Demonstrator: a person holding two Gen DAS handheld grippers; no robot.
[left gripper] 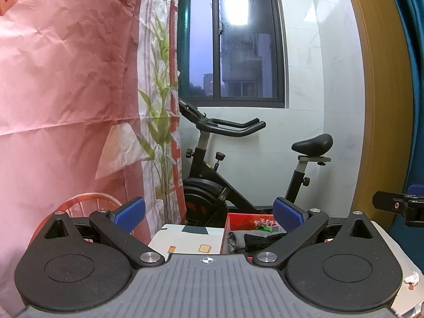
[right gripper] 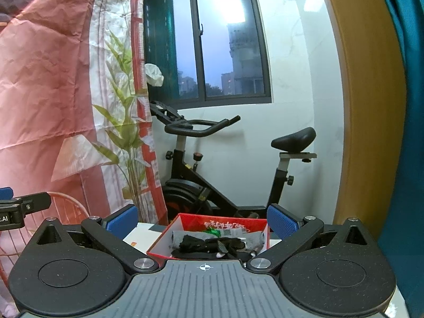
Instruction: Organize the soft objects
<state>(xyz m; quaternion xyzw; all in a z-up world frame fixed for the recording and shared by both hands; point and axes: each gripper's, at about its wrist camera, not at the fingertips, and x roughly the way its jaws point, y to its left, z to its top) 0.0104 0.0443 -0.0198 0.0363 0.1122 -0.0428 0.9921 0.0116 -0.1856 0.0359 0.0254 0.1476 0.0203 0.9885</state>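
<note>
Soft items gathered in the red box

Both the left gripper (left gripper: 209,213) and right gripper (right gripper: 202,218) hover empty, jaws apart; the red box (right gripper: 212,221) on the table (left gripper: 185,241) holds dark and grey cloth pieces (right gripper: 212,243), so sorting looks mostly done.

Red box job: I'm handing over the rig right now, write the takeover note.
Left gripper: open, empty, raised above the table.
Right gripper: open, empty, facing the red box.
Things: grey and black soft items lie inside the box, which sits on the table.
Done: those items are in the box.
Left: a crumpled white scrap lies on the table at the right edge of the left view; check whether it belongs. Nothing else soft is visible outside the box.
</note>
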